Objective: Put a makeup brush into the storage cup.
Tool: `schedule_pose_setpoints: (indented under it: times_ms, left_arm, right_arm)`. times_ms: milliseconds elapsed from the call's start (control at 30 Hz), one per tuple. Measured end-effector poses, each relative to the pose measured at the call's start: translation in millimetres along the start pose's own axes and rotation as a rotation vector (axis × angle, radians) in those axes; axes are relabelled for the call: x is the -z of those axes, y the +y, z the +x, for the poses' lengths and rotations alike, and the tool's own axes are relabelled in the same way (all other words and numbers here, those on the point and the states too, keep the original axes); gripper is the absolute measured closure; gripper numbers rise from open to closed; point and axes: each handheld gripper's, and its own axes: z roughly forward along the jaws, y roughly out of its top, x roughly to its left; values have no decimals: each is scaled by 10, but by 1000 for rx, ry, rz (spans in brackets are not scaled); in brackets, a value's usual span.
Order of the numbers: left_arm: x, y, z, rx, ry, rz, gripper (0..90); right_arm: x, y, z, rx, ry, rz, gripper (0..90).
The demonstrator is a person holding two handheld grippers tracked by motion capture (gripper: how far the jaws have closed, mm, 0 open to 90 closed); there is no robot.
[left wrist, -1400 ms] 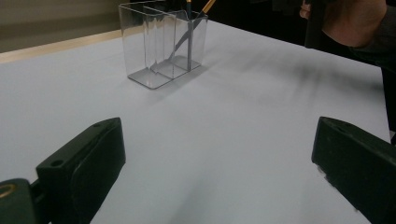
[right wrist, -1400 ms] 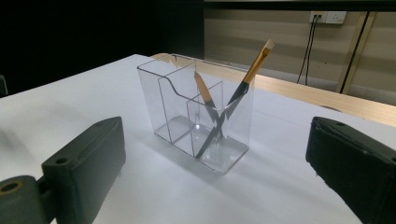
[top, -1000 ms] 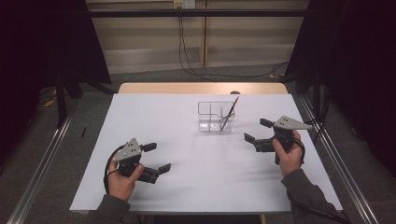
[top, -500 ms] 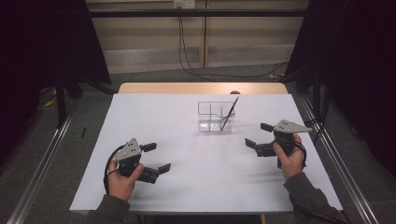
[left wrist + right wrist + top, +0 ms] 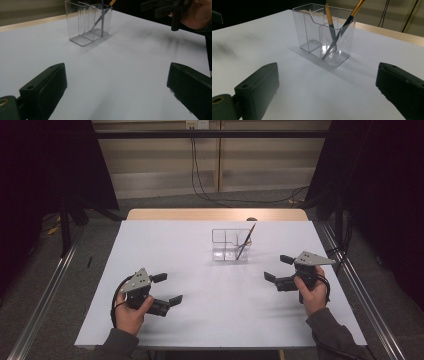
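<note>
Both hand-held grippers, left (image 5: 167, 289) and right (image 5: 278, 268), gape empty, apart from the clear holder (image 5: 323, 33) mid-desk (image 5: 200, 320). Risk: light holder tips or slides if a jaw clips its rim. Brushes (image 5: 331, 27) sit in its end compartment, crossed, long axes leaning, tips down, gold handles up

My left gripper (image 5: 162, 290), at the lower left of the high view, is black with a grey three-cornered plate on top and a dark cable looping behind. My right gripper (image 5: 280, 270), at right, matches it. My jaws are blocky black pads with small round holes. Grey-brown sleeves cover my forearms.
</note>
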Motion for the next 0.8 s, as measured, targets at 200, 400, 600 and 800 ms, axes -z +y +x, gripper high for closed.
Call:
schedule_pose_setpoints:
  times_ms: [200,400,600,800]
  left_arm:
    - [11,5,2,-2,7,0,25]
    - [14,4,10,-5,-4,-6,25]
    - [26,7,10,-2,13,-1,25]
    - [33,8,18,-4,20,-2,25]
  right_arm:
    - [31,-11,7,3,-3,-5,45]
    - [89,-20,2,-3,-3,-13,44]
    - [131,-39,12,-5,-2,-6,44]
    - [163,-60,20,1,1,-8,45]
